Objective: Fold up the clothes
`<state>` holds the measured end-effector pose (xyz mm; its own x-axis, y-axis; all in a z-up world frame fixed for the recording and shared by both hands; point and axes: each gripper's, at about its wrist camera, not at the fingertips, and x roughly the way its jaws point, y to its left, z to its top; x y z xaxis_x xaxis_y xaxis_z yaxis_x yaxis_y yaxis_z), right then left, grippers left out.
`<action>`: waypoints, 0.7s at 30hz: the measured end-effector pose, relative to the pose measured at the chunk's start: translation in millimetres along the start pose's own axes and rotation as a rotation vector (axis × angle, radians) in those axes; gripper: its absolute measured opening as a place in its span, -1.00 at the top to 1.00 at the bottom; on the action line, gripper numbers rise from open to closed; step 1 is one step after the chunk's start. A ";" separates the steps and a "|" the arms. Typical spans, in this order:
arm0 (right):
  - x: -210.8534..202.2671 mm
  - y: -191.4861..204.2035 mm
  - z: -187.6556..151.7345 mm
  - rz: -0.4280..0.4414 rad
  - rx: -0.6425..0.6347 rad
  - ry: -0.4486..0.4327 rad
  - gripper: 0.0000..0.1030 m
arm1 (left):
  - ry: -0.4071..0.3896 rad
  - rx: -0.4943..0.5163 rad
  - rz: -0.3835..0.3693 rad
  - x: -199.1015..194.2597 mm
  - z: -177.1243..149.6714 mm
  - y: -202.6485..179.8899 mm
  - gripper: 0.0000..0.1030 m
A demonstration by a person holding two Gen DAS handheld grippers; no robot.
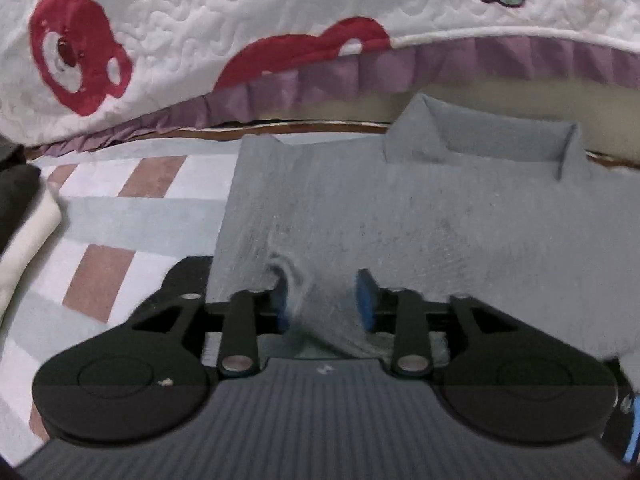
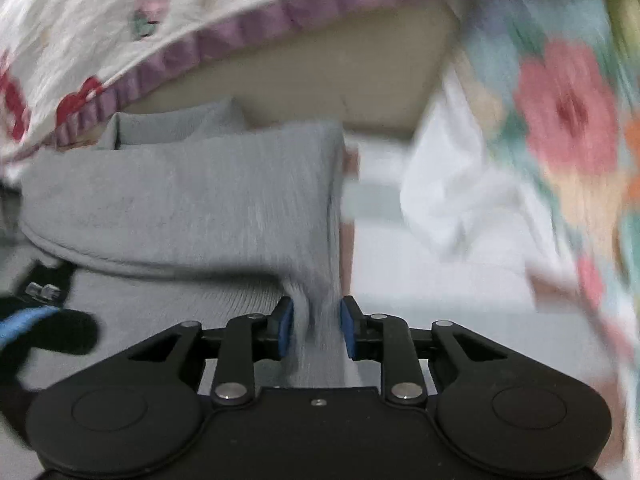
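1. The grey garment [image 1: 420,216] lies spread on a striped floor mat [image 1: 120,216], its collar end toward twelve o'clock in the left wrist view, just below the edge of a bed.
2. The left tool [image 1: 326,300] sits over the garment's near edge at six o'clock. Its blue pads [image 1: 366,300] stand apart, with a raised ridge of grey cloth between them. The left pad touches the fold; the right pad stands clear of it, so the tool is parted and not clamping the cloth.
3. In the right wrist view, the right tool [image 2: 316,326] is at six o'clock, over the garment's [image 2: 180,200] right-hand edge. A narrow pinch of grey cloth rises between its blue pads [image 2: 285,326], but motion blur hides whether they press on it, so I cannot tell if this tool grips or merely straddles the cloth.
4. A folded-over layer of the garment crosses that view from nine o'clock toward the centre, its rounded hem lying on the layer below.
5. A white quilt [image 1: 200,20] with red bear shapes and a purple ruffle [image 1: 320,80] hangs over the bed from ten to two o'clock.
6. At nine o'clock in the left view, cream and dark cloth [image 1: 24,240] lies at the mat's edge.
7. At three o'clock in the right view, a flowered fabric [image 2: 568,120] and a white cloth [image 2: 452,192] are blurred.
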<state>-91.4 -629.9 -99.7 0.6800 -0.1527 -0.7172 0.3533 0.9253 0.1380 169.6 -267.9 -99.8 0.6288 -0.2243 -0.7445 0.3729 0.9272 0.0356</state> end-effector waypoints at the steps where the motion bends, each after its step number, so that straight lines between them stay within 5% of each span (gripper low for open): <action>1: -17.5 -1.4 -5.7 0.042 0.042 -0.013 0.34 | 0.003 -0.006 -0.006 -7.0 -3.1 6.6 -0.04; 4: -62.0 -2.5 -27.2 0.136 0.099 -0.035 0.04 | 0.033 -0.026 -0.079 -31.0 -15.7 31.1 -0.09; 8: -91.3 -8.5 -57.3 0.147 0.111 0.032 0.03 | 0.113 0.003 -0.192 -73.9 -53.5 72.7 -0.18; 11: -111.0 -25.5 -76.6 0.150 0.236 0.039 0.03 | 0.163 -0.001 -0.220 -102.7 -85.1 103.5 -0.23; 17: -131.4 -42.5 -98.0 0.159 0.404 0.037 0.03 | 0.215 -0.174 -0.268 -142.7 -137.5 163.6 -0.35; 21: -139.9 -37.6 -105.3 0.194 0.453 0.028 -0.03 | 0.182 -0.299 -0.318 -140.6 -160.5 180.9 -0.35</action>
<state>-267.4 -606.8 -76.5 0.7458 0.0225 -0.6658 0.4696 0.6911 0.5494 39.1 -20.4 -95.7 0.3757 -0.4798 -0.7928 0.2984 0.8726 -0.3867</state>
